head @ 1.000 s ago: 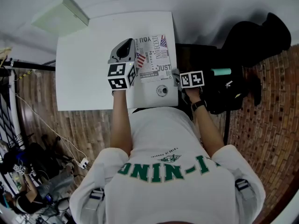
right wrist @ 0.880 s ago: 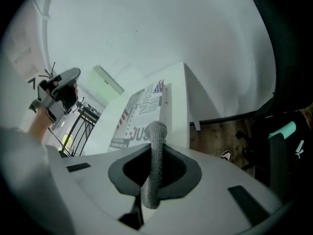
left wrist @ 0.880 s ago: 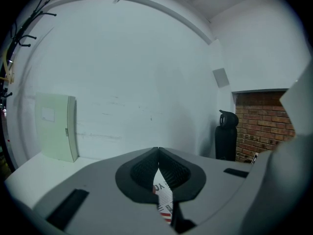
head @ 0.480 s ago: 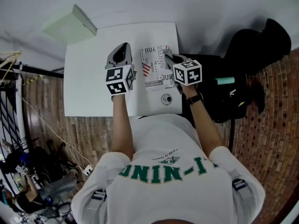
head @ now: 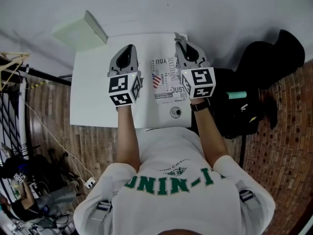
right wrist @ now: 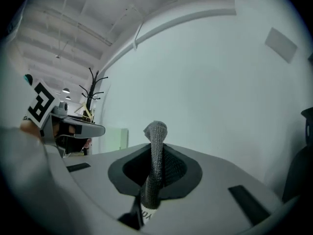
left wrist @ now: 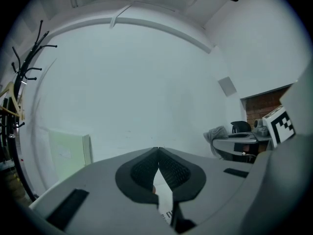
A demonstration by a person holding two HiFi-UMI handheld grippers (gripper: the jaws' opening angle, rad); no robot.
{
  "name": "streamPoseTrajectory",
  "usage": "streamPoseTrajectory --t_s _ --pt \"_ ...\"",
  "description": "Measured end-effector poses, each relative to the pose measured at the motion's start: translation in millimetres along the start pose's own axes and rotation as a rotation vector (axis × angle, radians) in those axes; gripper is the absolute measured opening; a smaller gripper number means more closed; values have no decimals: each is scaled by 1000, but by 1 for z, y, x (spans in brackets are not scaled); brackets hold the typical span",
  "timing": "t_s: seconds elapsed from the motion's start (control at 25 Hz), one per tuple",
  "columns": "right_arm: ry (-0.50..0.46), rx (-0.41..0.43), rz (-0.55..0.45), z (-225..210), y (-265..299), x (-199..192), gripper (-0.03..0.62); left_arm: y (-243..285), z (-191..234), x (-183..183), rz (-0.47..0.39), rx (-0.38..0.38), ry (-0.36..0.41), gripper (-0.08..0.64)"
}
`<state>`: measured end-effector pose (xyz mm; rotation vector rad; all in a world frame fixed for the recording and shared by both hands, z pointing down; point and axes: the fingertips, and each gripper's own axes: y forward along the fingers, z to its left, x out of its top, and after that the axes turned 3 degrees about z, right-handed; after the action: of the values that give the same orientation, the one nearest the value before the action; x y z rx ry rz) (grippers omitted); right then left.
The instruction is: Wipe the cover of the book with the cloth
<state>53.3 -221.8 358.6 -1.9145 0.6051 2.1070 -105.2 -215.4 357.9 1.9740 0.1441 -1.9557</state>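
Observation:
The book [head: 165,82] lies on the white table [head: 93,102], its cover white with black print and a small flag. My right gripper [head: 182,39] hovers over the book's right edge, pointing at the wall, and is shut on a grey knitted cloth [right wrist: 156,148]. The cloth pokes up between the pads as a narrow roll. Left of the book, my left gripper [head: 129,49] is shut with nothing in it; its pads [left wrist: 168,170] meet at the tip. A strip of the book's print [left wrist: 165,212] shows below them.
A pale green box [head: 80,29] leans by the wall at the table's far left corner. A round grommet [head: 175,112] sits in the table near the front edge. A black chair with bags [head: 254,77] stands close on the right. Cables and gear [head: 29,180] lie on the floor at left.
My right gripper has come from the table's right edge forward over the book's right side, carrying the cloth. The left gripper has stayed left of the book.

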Motion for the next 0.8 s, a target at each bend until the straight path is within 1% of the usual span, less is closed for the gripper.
streamPoseTrajectory --t_s 0.08,0.16,0.28,0.48,0.64,0.8 --pt "6 -49 -26 -6 -4 11 41 -2 -1 7 -17 1 5 6" --pt "20 -93 -21 -12 -8 15 40 -3 -3 12 -30 3 11 6" --pt "27 -127 -11 -18 -12 16 38 -5 -5 14 -37 7 16 6" --pt "30 -123 -10 -16 -20 15 38 -7 -9 15 -41 4 13 5" --pt "36 -104 -1 -15 -22 11 38 -8 -13 12 -42 1 14 5" --pt "22 -105 -1 -19 -26 8 38 -9 -10 4 -59 41 10 6"
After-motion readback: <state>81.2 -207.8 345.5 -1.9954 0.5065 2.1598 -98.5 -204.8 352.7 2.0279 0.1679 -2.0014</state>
